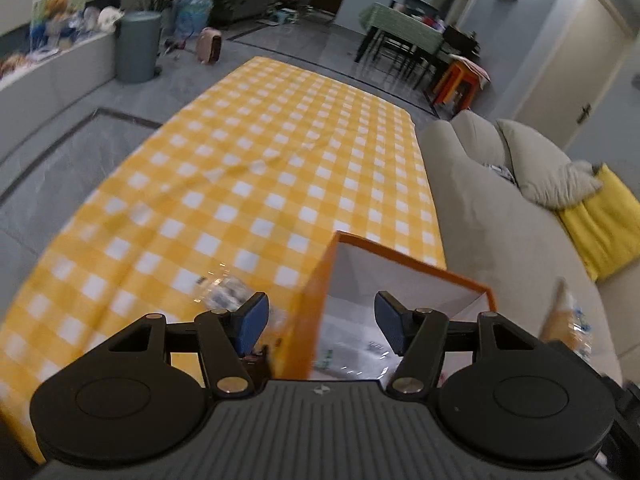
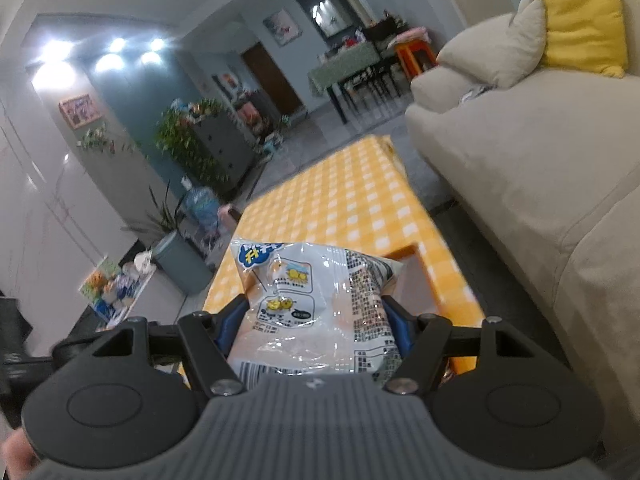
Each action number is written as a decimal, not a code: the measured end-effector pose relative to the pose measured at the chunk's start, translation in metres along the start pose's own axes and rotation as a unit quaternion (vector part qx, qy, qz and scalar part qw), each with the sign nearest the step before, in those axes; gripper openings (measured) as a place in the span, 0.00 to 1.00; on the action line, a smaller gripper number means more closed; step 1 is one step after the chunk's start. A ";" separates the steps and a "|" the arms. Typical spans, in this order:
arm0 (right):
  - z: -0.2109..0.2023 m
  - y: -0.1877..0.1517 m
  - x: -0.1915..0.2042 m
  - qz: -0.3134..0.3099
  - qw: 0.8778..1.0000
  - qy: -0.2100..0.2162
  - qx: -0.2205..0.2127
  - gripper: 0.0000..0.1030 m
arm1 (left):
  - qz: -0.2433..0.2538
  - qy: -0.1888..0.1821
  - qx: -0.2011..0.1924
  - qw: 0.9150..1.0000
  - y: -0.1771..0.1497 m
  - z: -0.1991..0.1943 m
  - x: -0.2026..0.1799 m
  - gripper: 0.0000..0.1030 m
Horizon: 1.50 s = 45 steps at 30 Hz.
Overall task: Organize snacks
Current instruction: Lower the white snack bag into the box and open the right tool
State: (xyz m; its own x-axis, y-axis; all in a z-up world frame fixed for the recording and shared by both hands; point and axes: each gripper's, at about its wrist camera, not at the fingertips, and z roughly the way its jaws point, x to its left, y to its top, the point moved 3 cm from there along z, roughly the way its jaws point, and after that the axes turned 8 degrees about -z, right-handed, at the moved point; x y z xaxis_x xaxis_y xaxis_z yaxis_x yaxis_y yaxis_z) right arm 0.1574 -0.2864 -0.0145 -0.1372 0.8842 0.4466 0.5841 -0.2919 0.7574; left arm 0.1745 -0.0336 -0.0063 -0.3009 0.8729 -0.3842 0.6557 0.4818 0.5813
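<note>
Low counter under a yellow-and-white checked cloth, with a box and a wrapper near its close end

The counter runs long and narrow away from the left wrist camera, its checked cloth lightly creased and mostly bare; an open orange cardboard box with a white inside stands on it at the near right corner, just beside the beige sofa's edge; small packets lie inside the box, blurred; a clear crinkled plastic wrapper lies on the cloth just left of the box; grey tiled floor surrounds the counter.
</note>
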 end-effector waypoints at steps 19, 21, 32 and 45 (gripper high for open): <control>0.143 -0.039 0.041 -0.061 0.970 -0.053 0.227 0.60 | -0.045 -0.073 0.053 0.995 0.011 0.001 0.097 0.70; 0.156 -0.039 0.039 -0.076 0.966 -0.064 0.237 0.60 | -0.051 -0.066 0.049 0.995 0.014 0.001 0.102 0.69; 0.193 -0.034 0.035 -0.102 0.964 -0.075 0.234 0.68 | -0.074 -0.062 0.060 0.994 0.016 0.009 0.115 0.69; 0.205 -0.056 0.025 -0.151 0.954 -0.085 0.243 0.13 | -0.061 -0.061 0.079 0.993 0.009 0.019 0.105 0.70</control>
State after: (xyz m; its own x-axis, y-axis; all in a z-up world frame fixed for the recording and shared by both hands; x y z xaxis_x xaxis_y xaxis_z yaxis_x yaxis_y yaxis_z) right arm 0.2850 -0.1733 -0.1439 -0.2505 0.9598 0.1266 0.8461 0.1535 0.5105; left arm 0.1614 0.0610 -0.0550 -0.3058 0.7880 -0.5344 0.7232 0.5573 0.4080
